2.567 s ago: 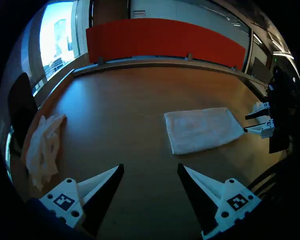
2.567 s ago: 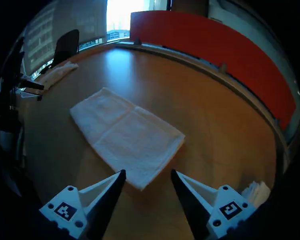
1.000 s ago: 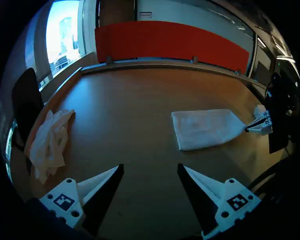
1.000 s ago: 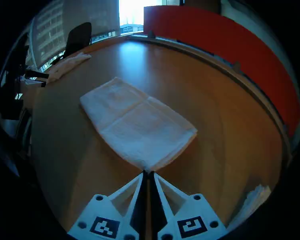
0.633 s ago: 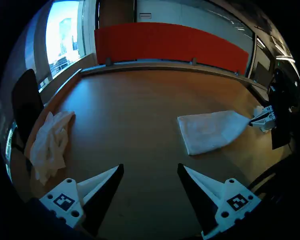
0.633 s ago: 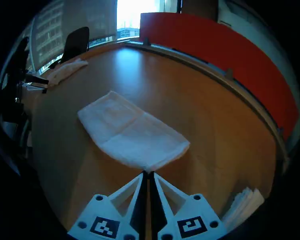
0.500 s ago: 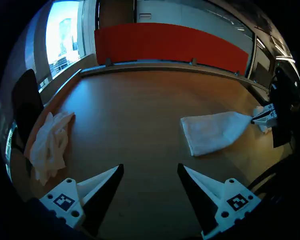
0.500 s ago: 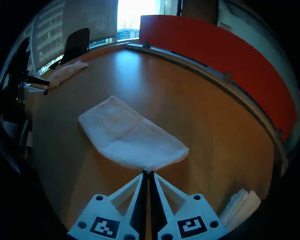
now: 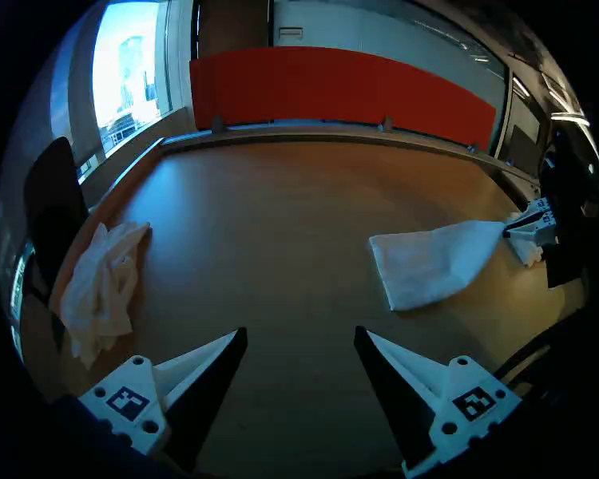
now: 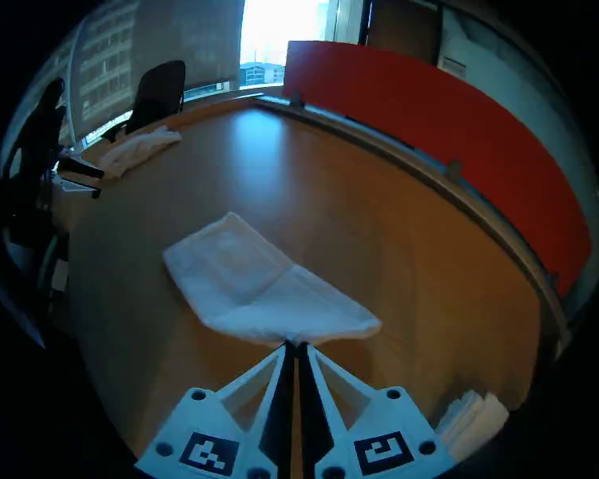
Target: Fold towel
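A white folded towel lies on the right part of the wooden table. In the left gripper view my right gripper pinches the towel's far right corner and holds it raised off the wood. In the right gripper view the towel stretches away from my right gripper, whose jaws are closed on the near corner, with the near half lifted. My left gripper stands open over bare wood, well short of the towel and left of it. It appears far off as the left gripper in the right gripper view.
A crumpled white cloth lies by the table's left edge, seen as the cloth from the other side. A stack of white towels sits beside my right gripper. A red divider lines the far edge. A dark chair stands beyond the cloth.
My right gripper closed on the towel's corner, then lifted it and drew the towel rightward across the table. The left gripper stayed open and nearly still.
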